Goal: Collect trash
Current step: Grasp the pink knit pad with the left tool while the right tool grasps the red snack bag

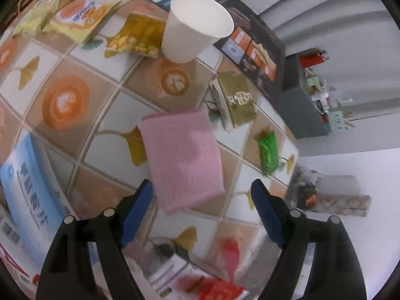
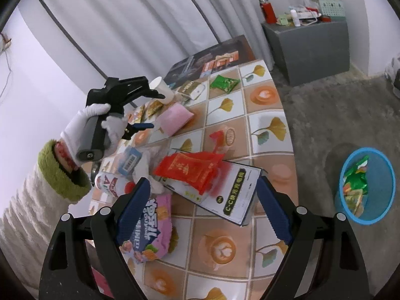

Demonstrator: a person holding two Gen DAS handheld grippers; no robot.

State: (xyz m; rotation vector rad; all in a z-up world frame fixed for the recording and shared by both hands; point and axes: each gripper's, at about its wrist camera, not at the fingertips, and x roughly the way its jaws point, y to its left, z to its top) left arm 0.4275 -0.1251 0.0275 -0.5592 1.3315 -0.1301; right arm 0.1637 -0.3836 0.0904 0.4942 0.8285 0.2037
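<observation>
My left gripper (image 1: 201,187) is open and empty, hovering just above the near edge of a pink cloth (image 1: 182,160) on the tiled table (image 1: 105,115). A white paper cup (image 1: 195,27), a gold snack packet (image 1: 237,97), a green wrapper (image 1: 268,153) and yellow snack bags (image 1: 77,15) lie beyond. My right gripper (image 2: 203,185) is open and empty above a red wrapper (image 2: 192,168) that lies on a white box (image 2: 225,192). A pink snack bag (image 2: 152,235) sits by its left finger. The left gripper (image 2: 147,110) shows in the right wrist view, held by a gloved hand.
A blue bin (image 2: 367,187) holding wrappers stands on the grey rug right of the table. A grey cabinet (image 2: 310,42) with small items is at the back. A dark box (image 1: 250,32) lies at the table's far edge. A blue-white package (image 1: 32,195) sits left.
</observation>
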